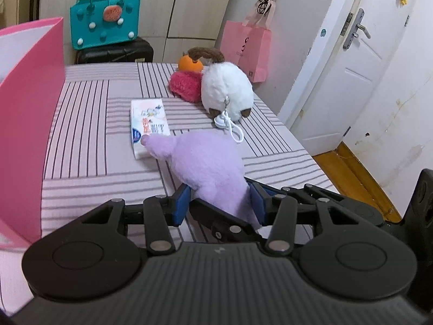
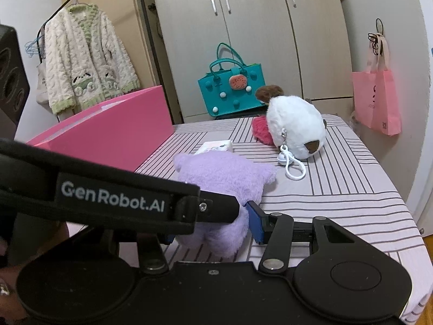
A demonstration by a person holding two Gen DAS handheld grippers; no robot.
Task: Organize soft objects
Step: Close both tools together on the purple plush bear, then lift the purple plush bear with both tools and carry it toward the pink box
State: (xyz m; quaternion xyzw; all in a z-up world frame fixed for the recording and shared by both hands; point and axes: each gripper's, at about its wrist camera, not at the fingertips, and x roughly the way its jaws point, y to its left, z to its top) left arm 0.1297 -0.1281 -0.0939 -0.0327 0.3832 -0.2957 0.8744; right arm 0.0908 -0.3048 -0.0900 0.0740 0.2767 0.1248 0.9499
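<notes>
A purple plush toy [image 1: 205, 162] lies on the striped cover [image 1: 89, 140], with both grippers on it. My left gripper [image 1: 219, 203] has its blue pads pressed on the toy's near end. In the right wrist view, my right gripper [image 2: 211, 227] clamps the same purple plush toy [image 2: 219, 178]; one blue pad [image 2: 255, 222] shows, and the other is mostly hidden behind the left gripper's finger [image 2: 216, 208]. Farther back lie a white plush [image 1: 227, 89] with brown ears and a white clip, a red fuzzy item [image 1: 186, 85] and an orange one [image 1: 190, 63].
An open pink box [image 1: 27, 108] stands at the left edge of the cover. A tissue pack [image 1: 148, 124] lies just beyond the purple toy. Behind are a teal bag [image 1: 105, 24] on a black case, a hanging pink bag [image 1: 246, 48], wardrobes and a white door [image 1: 351, 67].
</notes>
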